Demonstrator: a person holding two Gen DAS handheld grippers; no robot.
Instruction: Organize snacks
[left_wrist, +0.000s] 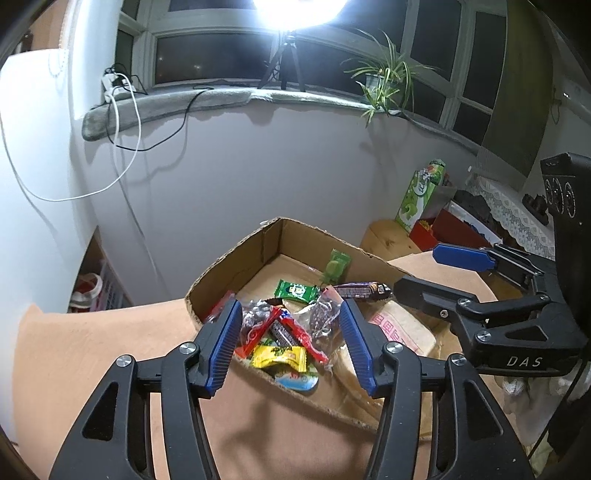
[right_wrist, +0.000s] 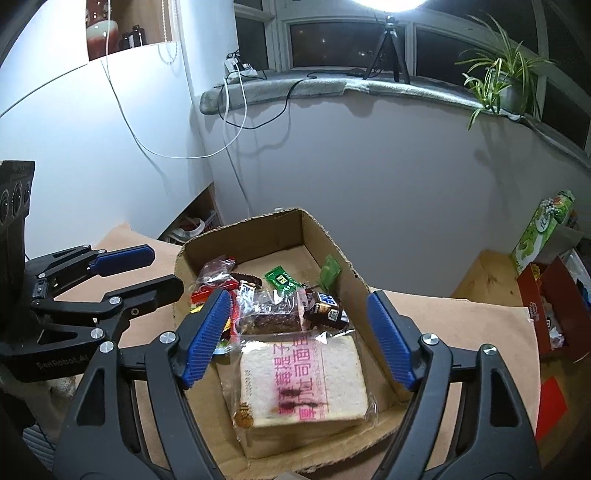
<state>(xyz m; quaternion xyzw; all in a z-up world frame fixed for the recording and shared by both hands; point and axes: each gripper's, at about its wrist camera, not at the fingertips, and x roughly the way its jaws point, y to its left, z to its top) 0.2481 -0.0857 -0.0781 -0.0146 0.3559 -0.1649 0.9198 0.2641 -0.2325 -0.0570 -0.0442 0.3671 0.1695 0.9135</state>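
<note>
An open cardboard box (left_wrist: 236, 254) (right_wrist: 240, 225) holds loose snacks. A wrapped bread slice pack (right_wrist: 303, 380) (left_wrist: 402, 325) lies at its near right. Beside it lie a yellow candy (left_wrist: 279, 356), a red wrapper (left_wrist: 295, 332), a green candy (left_wrist: 295, 290) (right_wrist: 280, 278), a dark chocolate bar (left_wrist: 362, 290) (right_wrist: 325, 308) and a pale green sachet (left_wrist: 336, 264). My left gripper (left_wrist: 291, 310) (right_wrist: 166, 269) hangs open above the candy pile, holding nothing. Over the bread, my right gripper (right_wrist: 299, 295) (left_wrist: 419, 269) stands wide open and empty.
The box rests on a brown paper sheet (left_wrist: 92, 350) over a wooden table (right_wrist: 480, 273). A green carton (right_wrist: 539, 229) and a red box (right_wrist: 554, 306) stand at the right. Behind is a white wall with hanging cables (left_wrist: 122, 147); a plant (left_wrist: 384, 77) sits on the sill.
</note>
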